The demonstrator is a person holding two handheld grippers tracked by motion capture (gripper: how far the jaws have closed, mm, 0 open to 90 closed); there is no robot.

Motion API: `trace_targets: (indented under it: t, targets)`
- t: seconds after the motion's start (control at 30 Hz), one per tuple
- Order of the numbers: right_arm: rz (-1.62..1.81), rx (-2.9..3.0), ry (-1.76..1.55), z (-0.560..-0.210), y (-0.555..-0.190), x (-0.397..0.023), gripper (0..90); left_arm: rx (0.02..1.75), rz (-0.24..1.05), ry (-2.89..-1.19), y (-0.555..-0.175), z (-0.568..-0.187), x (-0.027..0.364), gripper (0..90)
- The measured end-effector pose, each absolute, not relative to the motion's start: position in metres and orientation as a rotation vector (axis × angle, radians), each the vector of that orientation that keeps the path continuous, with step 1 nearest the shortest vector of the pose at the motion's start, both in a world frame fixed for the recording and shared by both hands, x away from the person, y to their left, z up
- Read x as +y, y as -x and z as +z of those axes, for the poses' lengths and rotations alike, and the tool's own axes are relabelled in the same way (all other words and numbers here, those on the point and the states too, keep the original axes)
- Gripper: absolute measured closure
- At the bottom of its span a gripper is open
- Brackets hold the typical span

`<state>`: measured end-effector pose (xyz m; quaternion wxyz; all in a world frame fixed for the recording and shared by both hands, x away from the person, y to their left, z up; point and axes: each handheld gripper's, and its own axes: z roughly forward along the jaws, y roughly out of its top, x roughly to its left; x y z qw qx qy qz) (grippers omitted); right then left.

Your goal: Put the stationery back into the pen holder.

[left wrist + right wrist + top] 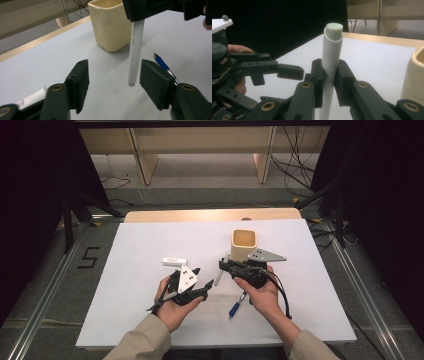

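Tongs on the right, the right gripper (329, 75), are clamped on a white pen (331, 57): in the right gripper view both black pads press the barrel from either side, and the pen rises past them to a pale green end cap. In the left gripper view that same pen (135, 50) hangs down from the right gripper (147, 8) at the top, its lower tip between the open jaws of the left gripper (113, 80), closer to the right-hand pad and touching neither. No earlier picture backs any motion, so only this: the left gripper's jaws stand well apart with nothing gripped.

From the high view, the left gripper (200, 282) sits in the person's left hand and the right gripper (225, 265) in the right, and the white pen (220, 275) slants between them.

A cream square cup (244, 245) stands just behind the right gripper. A blue pen (236, 306) lies on the table near the right hand, and a small white tube (174, 261) lies beyond the left gripper.

The table (140, 245) is covered in white, with a wooden edge at its far side. Beyond it are grey floor, pale wooden furniture legs, loose cables and dark curtains on both sides
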<state>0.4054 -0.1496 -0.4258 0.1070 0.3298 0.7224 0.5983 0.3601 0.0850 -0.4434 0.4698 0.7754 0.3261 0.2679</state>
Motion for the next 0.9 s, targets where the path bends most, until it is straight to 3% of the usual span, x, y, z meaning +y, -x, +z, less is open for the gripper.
trace_targets:
  t: [0.2,0.9]
  targets:
    - [1.71,2.087,-0.942,-0.415,-0.409,-0.156,78.7,0.822,0.65,-1.924,-0.361,-0.446,0.087,27.1]
    - [1.625,1.82,-0.938,-0.365,-0.439,-0.188,78.7,0.823,0.591,-1.968,-0.359,-0.455,0.077,28.2]
